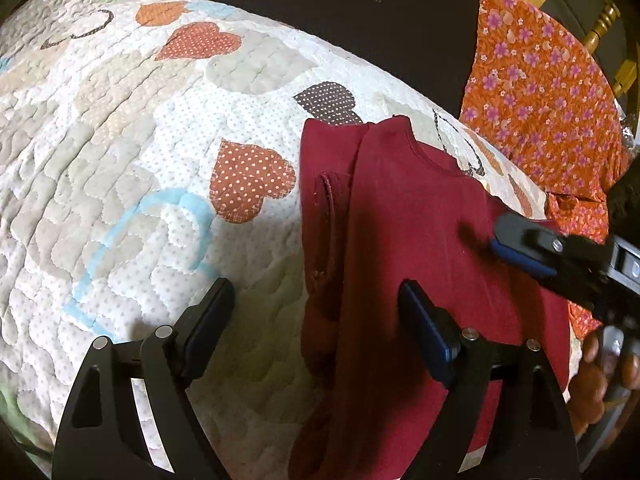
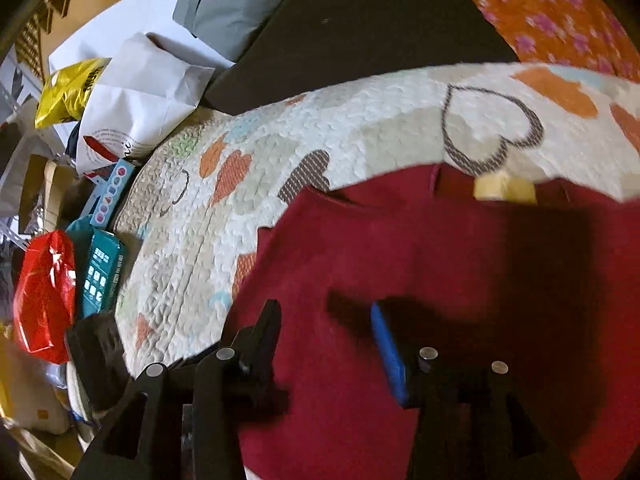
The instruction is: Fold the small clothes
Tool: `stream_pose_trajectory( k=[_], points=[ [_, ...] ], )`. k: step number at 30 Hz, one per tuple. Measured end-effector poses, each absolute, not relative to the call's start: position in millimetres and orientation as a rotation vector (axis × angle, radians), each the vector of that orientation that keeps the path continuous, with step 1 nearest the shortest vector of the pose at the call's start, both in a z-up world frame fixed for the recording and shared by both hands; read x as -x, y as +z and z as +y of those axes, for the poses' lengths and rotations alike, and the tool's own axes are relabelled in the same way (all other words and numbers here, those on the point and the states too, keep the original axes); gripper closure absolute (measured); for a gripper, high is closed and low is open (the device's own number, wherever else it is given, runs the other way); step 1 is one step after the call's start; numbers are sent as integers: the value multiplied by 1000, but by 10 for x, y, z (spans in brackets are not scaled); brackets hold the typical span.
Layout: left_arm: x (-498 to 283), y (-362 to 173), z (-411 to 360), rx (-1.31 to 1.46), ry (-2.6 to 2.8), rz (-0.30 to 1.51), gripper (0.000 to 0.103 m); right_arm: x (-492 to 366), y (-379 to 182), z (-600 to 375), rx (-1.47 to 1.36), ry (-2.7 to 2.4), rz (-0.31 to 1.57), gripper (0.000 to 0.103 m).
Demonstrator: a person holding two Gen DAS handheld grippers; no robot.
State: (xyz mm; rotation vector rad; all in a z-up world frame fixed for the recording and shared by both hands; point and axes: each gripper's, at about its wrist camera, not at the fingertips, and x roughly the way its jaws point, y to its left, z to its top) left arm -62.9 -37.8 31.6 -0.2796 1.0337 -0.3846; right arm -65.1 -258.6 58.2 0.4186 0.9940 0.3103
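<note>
A small dark red shirt (image 1: 404, 240) lies on a white quilt with hearts (image 1: 140, 160), its left side folded over with a sleeve showing. My left gripper (image 1: 316, 300) is open just above the shirt's left edge and holds nothing. My right gripper (image 2: 326, 314) is open over the shirt (image 2: 440, 280) and empty; it also shows in the left wrist view (image 1: 516, 244) low over the shirt's right shoulder. A yellow label (image 2: 504, 190) sits at the shirt's neckline.
An orange flowered cloth (image 1: 540, 92) lies to the right beside a black board (image 1: 340, 12). Yellow wooden chair rails (image 1: 600, 28) stand behind. Left of the quilt are bags and boxes: red bag (image 2: 44, 296), teal box (image 2: 100, 272), white paper bag (image 2: 136, 96).
</note>
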Motion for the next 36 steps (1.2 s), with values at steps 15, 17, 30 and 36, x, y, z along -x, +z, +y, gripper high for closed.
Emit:
stream_pose_trajectory(
  k=[15, 17, 30, 36],
  points=[
    [677, 425, -593, 218, -475, 1006, 64, 904, 736, -2767, -566, 302, 961, 53],
    [679, 415, -574, 222, -475, 1010, 64, 914, 718, -2757, -574, 307, 966, 53],
    [870, 699, -553, 209, -512, 866, 77, 928, 705, -2780, -582, 297, 970, 53],
    [1307, 894, -912, 15, -687, 701, 77, 914, 872, -2761, -594, 317, 924, 51]
  ],
)
